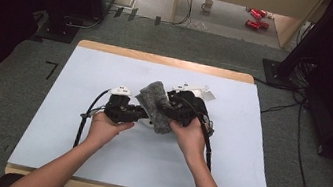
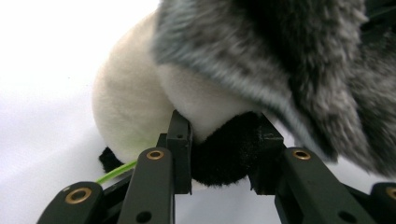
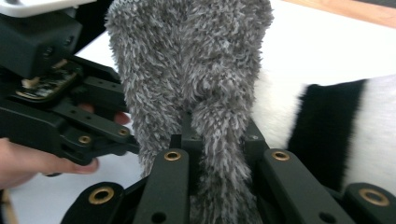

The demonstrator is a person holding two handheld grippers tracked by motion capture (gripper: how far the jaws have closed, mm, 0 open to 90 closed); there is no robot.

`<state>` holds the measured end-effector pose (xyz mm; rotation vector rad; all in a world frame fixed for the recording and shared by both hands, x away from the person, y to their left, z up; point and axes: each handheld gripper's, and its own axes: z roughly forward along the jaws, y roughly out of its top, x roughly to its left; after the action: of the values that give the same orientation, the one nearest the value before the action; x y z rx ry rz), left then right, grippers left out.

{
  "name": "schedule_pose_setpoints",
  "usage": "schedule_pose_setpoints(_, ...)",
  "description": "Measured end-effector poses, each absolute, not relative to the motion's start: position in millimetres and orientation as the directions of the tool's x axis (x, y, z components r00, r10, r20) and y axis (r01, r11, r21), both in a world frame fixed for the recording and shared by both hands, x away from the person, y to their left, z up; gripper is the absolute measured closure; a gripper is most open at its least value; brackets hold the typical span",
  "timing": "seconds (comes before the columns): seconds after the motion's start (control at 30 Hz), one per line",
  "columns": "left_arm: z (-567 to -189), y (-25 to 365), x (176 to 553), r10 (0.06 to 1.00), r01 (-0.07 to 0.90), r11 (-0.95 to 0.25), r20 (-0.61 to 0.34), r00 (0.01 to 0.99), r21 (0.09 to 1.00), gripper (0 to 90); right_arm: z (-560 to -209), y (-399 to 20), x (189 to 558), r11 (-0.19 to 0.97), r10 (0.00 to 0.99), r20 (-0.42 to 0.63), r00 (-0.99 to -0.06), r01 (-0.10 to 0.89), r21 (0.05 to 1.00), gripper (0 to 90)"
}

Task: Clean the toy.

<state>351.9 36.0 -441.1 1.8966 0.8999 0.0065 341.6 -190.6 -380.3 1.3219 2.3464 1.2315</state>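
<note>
Left hand-held gripper (image 2: 219,154) clamps the black-and-white plush toy (image 2: 140,107); right hand-held gripper (image 3: 219,154) pinches the shaggy grey cloth (image 3: 191,70).

Evenly lit from above in the high view, with the pale blue table cover (image 1: 144,156) bright and only soft shadows under the forearms; dark, almost black, at the upper corners. Somewhat soft and low in detail overall. Blown out to near white on the table surface (image 2: 56,70) in the left gripper view, with the grey fuzzy cloth (image 2: 299,60) blurred from closeness. Sharper on the fibres in the right gripper view, background washed out.
</note>
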Motion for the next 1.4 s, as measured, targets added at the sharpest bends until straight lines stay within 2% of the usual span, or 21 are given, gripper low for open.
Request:
schedule_pose_setpoints(0.1,-443,40,355,0.583,0.585,-0.224,-0.374,0.722,0.780,67.7,-381,-205,345,0.255,0.814,0.196,-0.547,0.639,0.726,78.9)
schedule_pose_setpoints(0.2,-443,38,355,0.576,0.573,-0.238,-0.361,0.733,0.784,67.6,-378,-221,347,0.214,0.824,0.226,-0.520,0.654,0.726,79.1)
schedule_pose_setpoints(0.43,-443,44,362,0.564,0.590,-0.224,-0.391,0.727,0.776,67.7,-363,-246,346,0.175,0.857,0.201,-0.474,0.635,0.753,79.1)
schedule_pose_setpoints(0.73,-442,45,367,0.569,0.574,-0.236,-0.368,0.736,0.784,67.8,-367,-288,351,0.066,0.883,0.265,-0.389,0.660,0.749,78.9)
schedule_pose_setpoints(1.2,-443,43,368,0.574,0.569,-0.238,-0.358,0.736,0.787,67.7,-368,-322,351,-0.004,0.919,0.268,-0.289,0.672,0.740,79.0)
schedule_pose_setpoints(1.4,-442,43,368,0.577,0.575,-0.231,-0.365,0.731,0.785,67.6,-350,-323,342,-0.030,0.896,0.304,-0.324,0.639,0.769,79.0)
